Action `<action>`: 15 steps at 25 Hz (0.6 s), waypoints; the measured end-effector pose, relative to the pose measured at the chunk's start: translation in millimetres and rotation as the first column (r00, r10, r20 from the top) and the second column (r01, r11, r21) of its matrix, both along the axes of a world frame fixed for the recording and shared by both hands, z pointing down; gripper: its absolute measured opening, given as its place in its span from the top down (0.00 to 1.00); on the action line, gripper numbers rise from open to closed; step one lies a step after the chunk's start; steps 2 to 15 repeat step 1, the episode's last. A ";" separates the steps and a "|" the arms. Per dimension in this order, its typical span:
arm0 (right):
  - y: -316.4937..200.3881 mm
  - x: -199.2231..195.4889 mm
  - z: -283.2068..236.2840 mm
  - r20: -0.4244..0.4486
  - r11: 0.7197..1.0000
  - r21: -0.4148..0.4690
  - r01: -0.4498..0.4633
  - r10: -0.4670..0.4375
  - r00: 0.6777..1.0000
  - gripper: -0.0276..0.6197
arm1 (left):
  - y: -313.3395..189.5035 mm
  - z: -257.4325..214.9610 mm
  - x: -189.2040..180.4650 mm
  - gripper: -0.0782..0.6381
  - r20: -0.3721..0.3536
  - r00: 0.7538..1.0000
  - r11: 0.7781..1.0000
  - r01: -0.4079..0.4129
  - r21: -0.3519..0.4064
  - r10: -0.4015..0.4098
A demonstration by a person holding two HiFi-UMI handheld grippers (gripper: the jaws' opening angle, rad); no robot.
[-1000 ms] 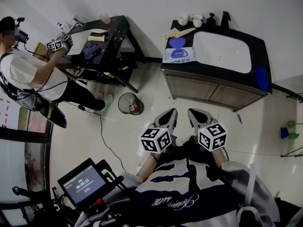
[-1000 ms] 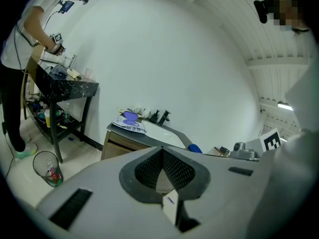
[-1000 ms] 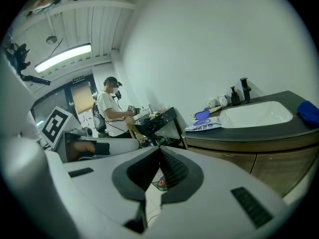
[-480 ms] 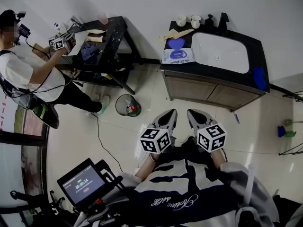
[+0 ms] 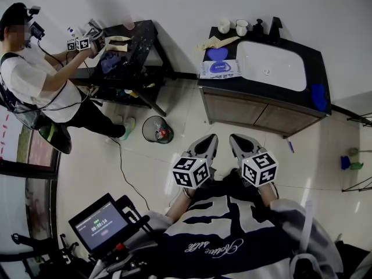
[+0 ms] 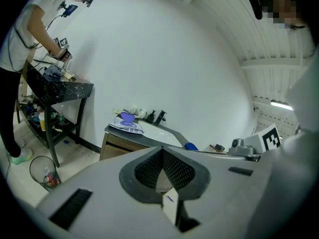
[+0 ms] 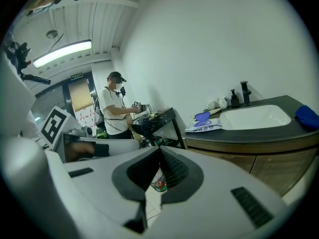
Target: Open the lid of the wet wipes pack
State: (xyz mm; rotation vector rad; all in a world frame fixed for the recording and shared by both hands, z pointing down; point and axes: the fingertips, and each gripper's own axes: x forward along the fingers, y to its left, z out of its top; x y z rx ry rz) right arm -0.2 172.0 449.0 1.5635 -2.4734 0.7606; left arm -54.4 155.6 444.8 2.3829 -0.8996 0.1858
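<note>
The wet wipes pack lies on the left end of the black vanity counter, far from both grippers. A purple flap shows at its far end and looks raised. The pack also shows in the left gripper view, and the pack in the right gripper view. My left gripper and right gripper hang side by side over the floor, in front of the cabinet. Both are shut with nothing in them: the left gripper and right gripper show tips meeting.
A white sink basin, two cups, a black faucet and a blue cloth share the counter. A waste bin stands on the floor. A person works at a black table. A monitor sits near left.
The person at the left has lifted their own grippers up over the black table. My two grippers and the pack have not moved.
</note>
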 end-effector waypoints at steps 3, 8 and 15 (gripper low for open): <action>0.2 -0.5 -0.1 -0.001 1.000 -0.001 0.001 -0.001 1.000 0.96 | 0.3 -0.1 0.0 0.89 0.000 1.000 1.000 -0.001 -0.001 0.001; 0.2 -0.5 -0.1 -0.001 1.000 -0.001 0.001 -0.001 1.000 0.96 | 0.3 -0.1 0.0 0.89 0.000 1.000 1.000 -0.001 -0.001 0.001; 0.2 -0.5 -0.1 -0.001 1.000 -0.001 0.001 -0.001 1.000 0.96 | 0.3 -0.1 0.0 0.89 0.000 1.000 1.000 -0.001 -0.001 0.001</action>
